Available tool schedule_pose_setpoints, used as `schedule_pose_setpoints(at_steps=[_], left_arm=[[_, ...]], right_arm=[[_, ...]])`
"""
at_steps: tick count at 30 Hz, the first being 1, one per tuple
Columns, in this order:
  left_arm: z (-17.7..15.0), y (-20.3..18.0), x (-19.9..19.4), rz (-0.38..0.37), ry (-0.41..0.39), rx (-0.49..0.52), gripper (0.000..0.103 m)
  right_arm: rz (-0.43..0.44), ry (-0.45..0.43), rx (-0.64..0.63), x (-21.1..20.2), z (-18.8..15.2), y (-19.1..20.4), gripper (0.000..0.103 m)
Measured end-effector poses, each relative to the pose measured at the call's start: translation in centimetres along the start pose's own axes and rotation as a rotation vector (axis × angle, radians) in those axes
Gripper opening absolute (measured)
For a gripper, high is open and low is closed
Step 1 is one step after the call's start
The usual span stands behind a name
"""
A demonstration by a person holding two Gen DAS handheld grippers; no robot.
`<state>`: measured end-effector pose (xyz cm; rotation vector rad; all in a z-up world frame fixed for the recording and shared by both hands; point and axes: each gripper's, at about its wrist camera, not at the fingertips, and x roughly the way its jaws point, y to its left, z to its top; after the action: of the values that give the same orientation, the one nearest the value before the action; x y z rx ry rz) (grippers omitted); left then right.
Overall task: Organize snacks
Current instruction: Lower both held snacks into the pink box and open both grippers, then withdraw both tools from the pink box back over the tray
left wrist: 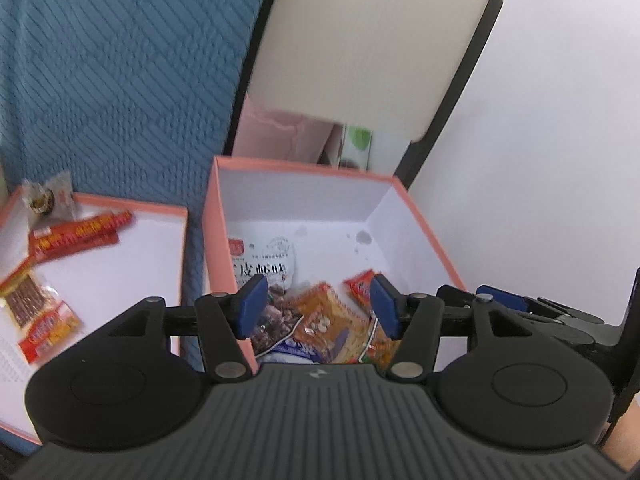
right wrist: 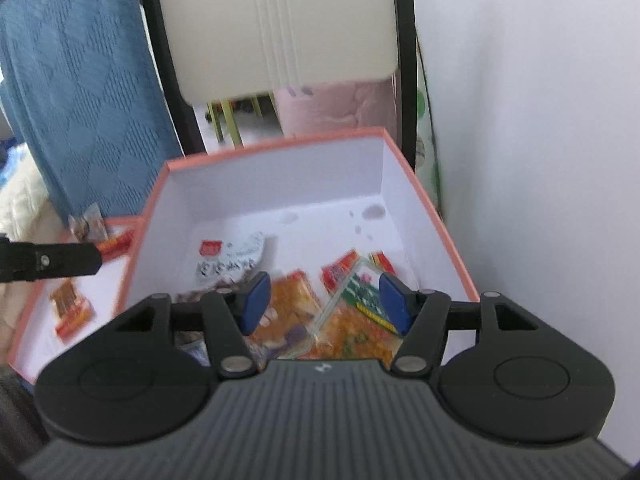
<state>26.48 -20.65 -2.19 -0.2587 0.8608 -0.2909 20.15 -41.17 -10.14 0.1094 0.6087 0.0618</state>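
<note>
Here, both left gripper (left wrist: 318,306) and right gripper (right wrist: 324,306) with jaws apart and empty above the deep box (left wrist: 224,240), remaining red snack packets (left wrist: 80,232) on the shallow lid (left wrist: 120,264) at ten o'clock, nearer the left.

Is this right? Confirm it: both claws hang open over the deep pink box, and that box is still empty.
Not empty. The deep pink box already holds several snack packets, as the right wrist view shows. Both the left claw and right claw are open above it.
</note>
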Motion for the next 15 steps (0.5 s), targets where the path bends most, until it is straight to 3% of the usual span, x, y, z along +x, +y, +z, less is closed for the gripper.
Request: schedule_pose_setpoints(at_steps=[9,15], left_arm=[[-0.6,1.2,-5.3,0.029,-0.145,0.017,0.063],[-1.4,3.1,-7.8,0.061,-0.195,0.004,0.064]], right_arm=[[0.050,-0.120,-0.013,-3.1,0.9,3.2,0.062],[0.091,-0.165,-0.037,-4.6,0.2,5.4,0.062]])
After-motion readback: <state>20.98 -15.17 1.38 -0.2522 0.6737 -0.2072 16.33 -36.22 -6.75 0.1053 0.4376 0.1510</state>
